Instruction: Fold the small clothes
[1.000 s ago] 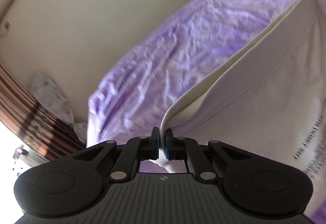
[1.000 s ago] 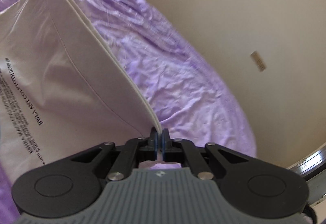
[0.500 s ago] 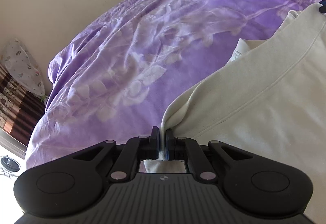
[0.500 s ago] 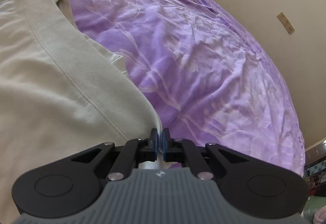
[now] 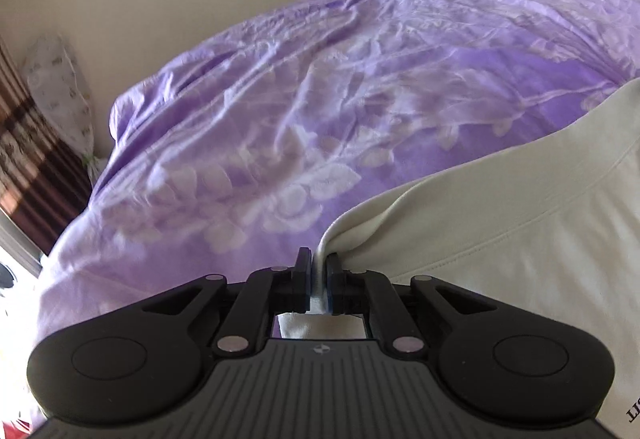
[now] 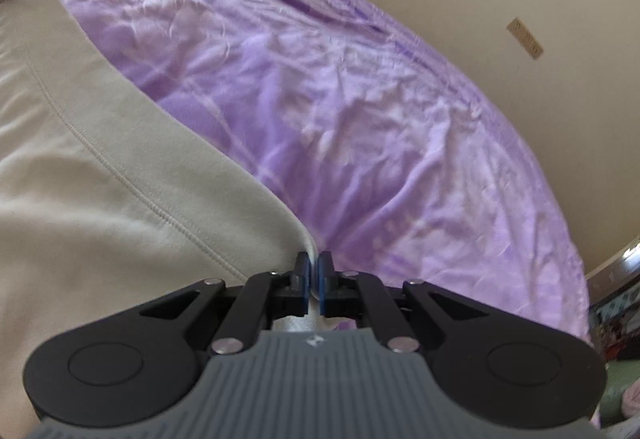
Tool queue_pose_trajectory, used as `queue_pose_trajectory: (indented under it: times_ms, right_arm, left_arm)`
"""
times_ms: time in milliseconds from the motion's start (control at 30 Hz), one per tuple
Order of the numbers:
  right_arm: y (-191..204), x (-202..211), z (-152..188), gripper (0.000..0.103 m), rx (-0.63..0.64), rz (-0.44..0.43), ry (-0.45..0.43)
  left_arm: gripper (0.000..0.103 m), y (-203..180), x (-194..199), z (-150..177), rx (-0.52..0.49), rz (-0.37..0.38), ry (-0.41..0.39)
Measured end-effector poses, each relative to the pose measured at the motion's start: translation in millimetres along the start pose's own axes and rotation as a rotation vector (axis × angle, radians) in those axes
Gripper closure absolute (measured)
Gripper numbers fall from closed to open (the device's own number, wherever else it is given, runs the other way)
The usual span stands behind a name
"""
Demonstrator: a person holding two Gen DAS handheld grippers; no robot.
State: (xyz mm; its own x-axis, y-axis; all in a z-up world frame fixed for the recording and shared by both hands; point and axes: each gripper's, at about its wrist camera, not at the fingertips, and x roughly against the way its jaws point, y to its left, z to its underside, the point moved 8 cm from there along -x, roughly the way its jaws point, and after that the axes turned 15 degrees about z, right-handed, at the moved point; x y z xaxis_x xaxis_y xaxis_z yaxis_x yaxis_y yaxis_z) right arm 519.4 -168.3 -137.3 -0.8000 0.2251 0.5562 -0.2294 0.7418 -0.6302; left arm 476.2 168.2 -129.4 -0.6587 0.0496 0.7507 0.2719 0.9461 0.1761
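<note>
The left gripper point(image 5: 319, 275) and right gripper point(image 6: 314, 273) each pinch a corner of the cream garment point(image 6: 100, 179); its hemmed edge spans between them, cloth filling the lower inner frames over the purple bedspread point(image 5: 320, 119).

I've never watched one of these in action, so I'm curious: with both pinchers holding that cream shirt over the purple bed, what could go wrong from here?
Each gripper holds only a thin bit of fabric. The left gripper pinches just the edge of the cream shirt, so it might slip out. The right gripper grips a similar narrow corner. The purple bedspread is wrinkled, so the shirt may land creased or uneven.
</note>
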Motion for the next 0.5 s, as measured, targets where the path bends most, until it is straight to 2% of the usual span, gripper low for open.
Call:
queue_pose_trajectory:
  times_ms: [33,67,100,133,167,300,433,500]
  right_arm:
    - [-0.3,-0.3,0.8,0.101,-0.015,-0.001,-0.001]
    - [-2.1,-0.3,1.5,0.090,-0.029,0.004,-0.001]
    - [-4.9,0.7,1.9,0.074,-0.040,0.010,0.006]
    - [-8.5,3.4,1.3,0.068,-0.054,0.014,0.010]
    - [-12.5,7.7,0.5,0.059,-0.067,0.016,0.012]
    - [-29.7,35.8,1.6,0.054,-0.116,-0.001,0.051]
    - [-42.3,83.5,14.5,0.054,-0.193,-0.067,0.098]
    - [-46.8,111.6,26.4,0.054,-0.253,-0.118,0.126]
  left_arm:
    - [0.080,2.1,0.5,0.7,0.009,-0.009,0.004]
    - [0.067,3.9,2.5,1.1,0.014,-0.016,0.007]
    - [0.060,5.7,4.9,1.6,0.019,-0.029,0.018]
    - [0.050,7.9,10.5,1.3,0.024,-0.047,0.026]
    - [0.049,9.3,17.5,0.7,0.027,-0.056,0.023]
    - [0.049,9.5,55.3,3.4,0.088,-0.034,0.028]
    - [0.049,4.7,110.3,22.0,0.237,-0.018,0.015]
    - [0.049,-3.3,135.3,34.2,0.304,0.041,-0.005]
